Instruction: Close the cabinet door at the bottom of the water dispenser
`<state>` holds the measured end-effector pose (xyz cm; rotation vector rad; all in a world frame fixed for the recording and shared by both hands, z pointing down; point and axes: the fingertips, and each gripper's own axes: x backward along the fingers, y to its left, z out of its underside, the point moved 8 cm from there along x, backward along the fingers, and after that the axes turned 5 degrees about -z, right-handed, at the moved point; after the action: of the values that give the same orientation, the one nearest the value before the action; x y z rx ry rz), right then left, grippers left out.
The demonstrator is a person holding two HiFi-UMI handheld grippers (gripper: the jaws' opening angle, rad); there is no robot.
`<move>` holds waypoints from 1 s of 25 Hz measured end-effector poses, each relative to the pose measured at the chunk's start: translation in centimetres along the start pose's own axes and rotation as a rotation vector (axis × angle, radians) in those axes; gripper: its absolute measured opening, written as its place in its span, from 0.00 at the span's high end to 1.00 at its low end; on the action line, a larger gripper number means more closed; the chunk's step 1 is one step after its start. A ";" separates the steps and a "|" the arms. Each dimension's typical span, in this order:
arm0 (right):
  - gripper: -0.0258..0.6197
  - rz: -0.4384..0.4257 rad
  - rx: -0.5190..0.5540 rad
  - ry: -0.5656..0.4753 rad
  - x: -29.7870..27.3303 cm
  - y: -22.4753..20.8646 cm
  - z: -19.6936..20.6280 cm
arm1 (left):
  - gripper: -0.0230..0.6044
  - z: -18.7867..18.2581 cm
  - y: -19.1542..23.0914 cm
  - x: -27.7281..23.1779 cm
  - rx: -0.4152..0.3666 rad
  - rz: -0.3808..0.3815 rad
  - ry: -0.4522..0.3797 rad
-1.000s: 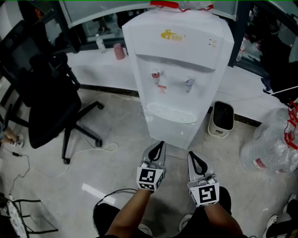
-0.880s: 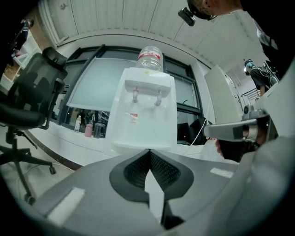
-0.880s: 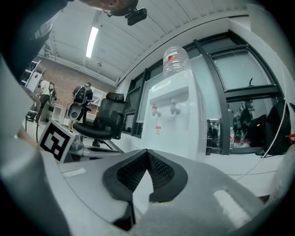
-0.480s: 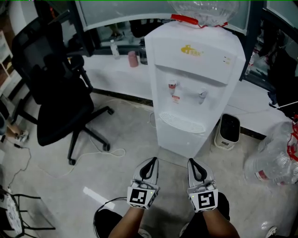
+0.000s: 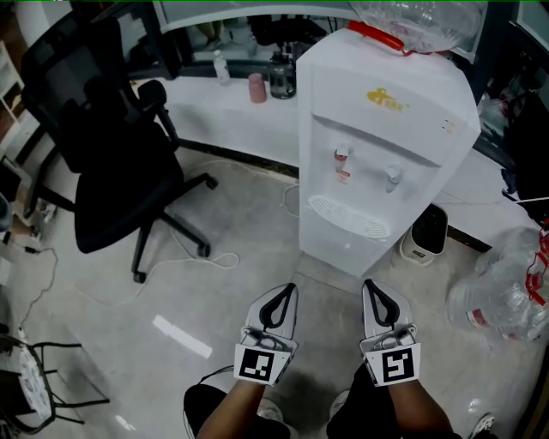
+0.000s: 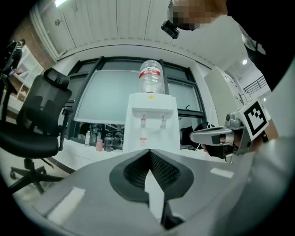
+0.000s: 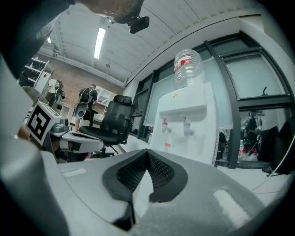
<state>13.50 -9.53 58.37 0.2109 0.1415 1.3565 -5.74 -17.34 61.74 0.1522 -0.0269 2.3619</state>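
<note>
Water dispenser [image 5: 377, 146] stands ahead on the floor, its cabinet door [image 5: 341, 250] low on the front (light, stiff, hinged, I reckon: push the free edge). Left hand-held gripper [image 5: 283, 296] and right hand-held gripper [image 5: 376, 296] are pinched together, empty.

We read place as office. Water dispenser [image 5: 377, 163] with inverted bottle [image 5: 420, 19] on top stands on pale polished floor [image 5: 103, 343]. Left of dispenser: black mesh swivel chair [image 5: 111, 163] on castors. Behind dispenser we see long low white counter [image 5: 206, 120] under dark-framed glass panels [image 6: 108, 99], with pink cup [image 5: 256, 87] and small clear bottle [image 5: 222, 67]. Right of dispenser: spare clear water jug [image 5: 497, 287] on floor. Loose cable [image 5: 225, 259] trails between chair and dispenser.
</note>
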 end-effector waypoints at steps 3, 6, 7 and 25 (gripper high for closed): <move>0.96 -0.008 -0.014 0.024 0.3 -0.3 -4.5 | 0.93 -4.6 -0.4 0.2 0.020 0.000 0.014; 0.96 -0.015 -0.026 0.047 0.3 -0.6 -9.3 | 0.93 -9.7 -0.9 0.1 0.017 0.000 0.031; 0.96 -0.017 -0.038 0.061 0.4 -0.9 -10.8 | 0.93 -11.3 -1.2 0.0 0.018 -0.001 0.038; 0.96 -0.038 -0.125 0.072 5.4 -4.9 -36.7 | 0.93 -38.9 -5.6 3.3 0.049 -0.036 0.118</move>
<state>11.10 -2.76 21.68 0.0539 0.1201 1.3312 -8.16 -8.50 23.34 0.0362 0.0895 2.3328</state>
